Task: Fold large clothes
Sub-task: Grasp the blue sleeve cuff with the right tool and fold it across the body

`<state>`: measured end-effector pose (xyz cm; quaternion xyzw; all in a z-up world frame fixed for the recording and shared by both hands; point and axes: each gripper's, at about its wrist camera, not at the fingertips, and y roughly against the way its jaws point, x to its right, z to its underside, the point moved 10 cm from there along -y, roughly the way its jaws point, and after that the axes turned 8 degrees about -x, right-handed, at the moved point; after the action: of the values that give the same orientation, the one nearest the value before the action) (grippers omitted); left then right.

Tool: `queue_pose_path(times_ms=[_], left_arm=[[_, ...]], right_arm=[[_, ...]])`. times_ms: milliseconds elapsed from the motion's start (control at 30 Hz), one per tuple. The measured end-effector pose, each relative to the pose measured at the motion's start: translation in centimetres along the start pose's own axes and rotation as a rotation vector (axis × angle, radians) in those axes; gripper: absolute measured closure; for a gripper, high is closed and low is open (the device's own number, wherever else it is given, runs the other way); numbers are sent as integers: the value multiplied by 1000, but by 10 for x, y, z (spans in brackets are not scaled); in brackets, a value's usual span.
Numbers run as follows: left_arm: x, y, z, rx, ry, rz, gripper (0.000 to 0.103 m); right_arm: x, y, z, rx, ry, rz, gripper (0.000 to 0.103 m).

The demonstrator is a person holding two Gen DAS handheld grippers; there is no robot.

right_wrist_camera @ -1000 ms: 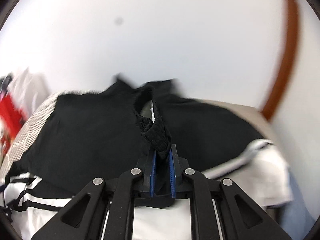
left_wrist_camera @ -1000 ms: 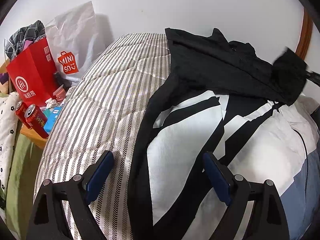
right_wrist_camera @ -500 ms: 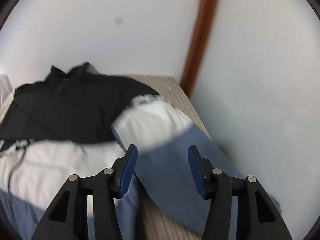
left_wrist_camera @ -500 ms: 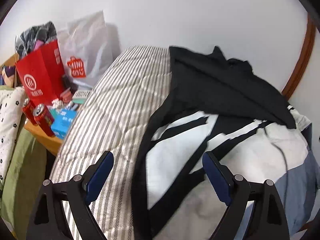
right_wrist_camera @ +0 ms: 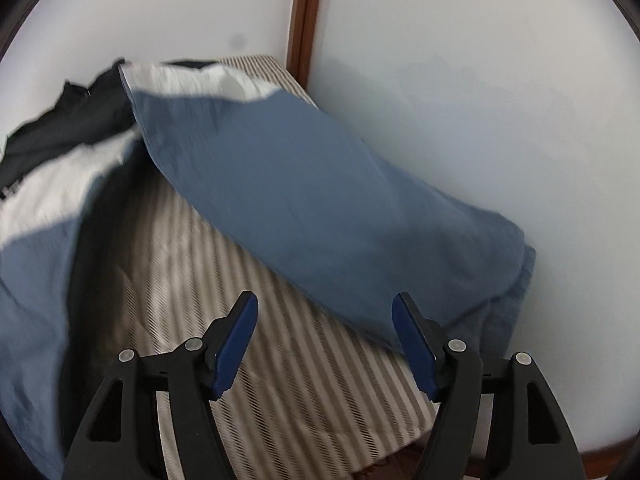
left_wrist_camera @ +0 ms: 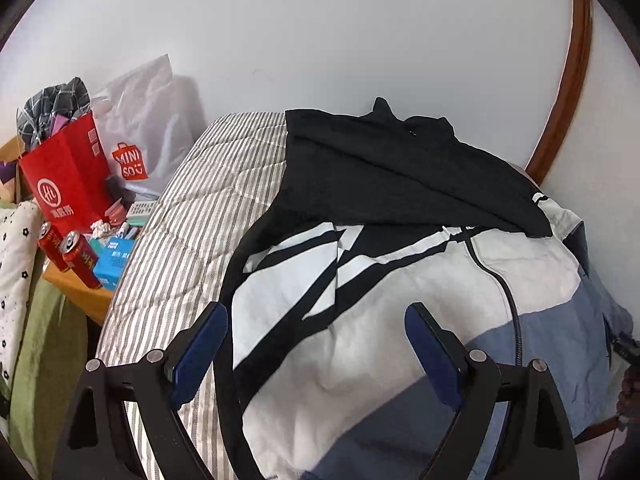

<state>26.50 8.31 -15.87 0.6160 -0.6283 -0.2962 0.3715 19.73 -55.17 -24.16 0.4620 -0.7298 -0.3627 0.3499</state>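
Note:
A large black, white and blue jacket (left_wrist_camera: 400, 280) lies spread on a striped bed (left_wrist_camera: 200, 220), its black top part (left_wrist_camera: 392, 168) toward the wall. My left gripper (left_wrist_camera: 316, 344) is open and empty above the jacket's white middle. In the right wrist view the jacket's blue and white sleeve (right_wrist_camera: 320, 208) lies stretched along the wall, and the jacket's body (right_wrist_camera: 36, 240) is at the left. My right gripper (right_wrist_camera: 324, 332) is open and empty just above the sleeve's lower edge and the striped bed (right_wrist_camera: 248, 360).
A side table (left_wrist_camera: 80, 292) left of the bed holds a red bag (left_wrist_camera: 64, 184), a white Miniso bag (left_wrist_camera: 144, 132), two red cans (left_wrist_camera: 72, 256) and a blue box (left_wrist_camera: 116, 260). White walls and a brown wooden strip (right_wrist_camera: 306, 16) bound the bed.
My right gripper let go of the black collar, opened, and swung right to the blue sleeve by the wall. My left gripper rose and drew back slightly, still open.

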Motion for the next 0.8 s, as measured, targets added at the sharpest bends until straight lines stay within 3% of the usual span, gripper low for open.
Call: queue_pose_path(times_ms=[233,267,300,400,533,633,800], left_arm=[[-14,8,13,-26,30,-35,13],[-17,8,14,-30,35,-40,13],[-21,8,16,-36,43,-45,13],[-34,4,20,-52,77,-54,13],[-53,-13,32,-115,110,-67,15],[-63,-21,39,-118,122,-51,15],[-73,-31,42,-119,113,-57,15]], right_arm=[[22,-14,-6,17,-77,20,34],[23,-16,-8,20,-89,11,39],[22,-16,-9,22,-90,3,45],[15,-18,-14,27,-51,18,97],[16,-2,-27,65,-87,55,100],[11,36,-51,159,-80,108,101],[-29,103,-108,318,-59,103,101]])
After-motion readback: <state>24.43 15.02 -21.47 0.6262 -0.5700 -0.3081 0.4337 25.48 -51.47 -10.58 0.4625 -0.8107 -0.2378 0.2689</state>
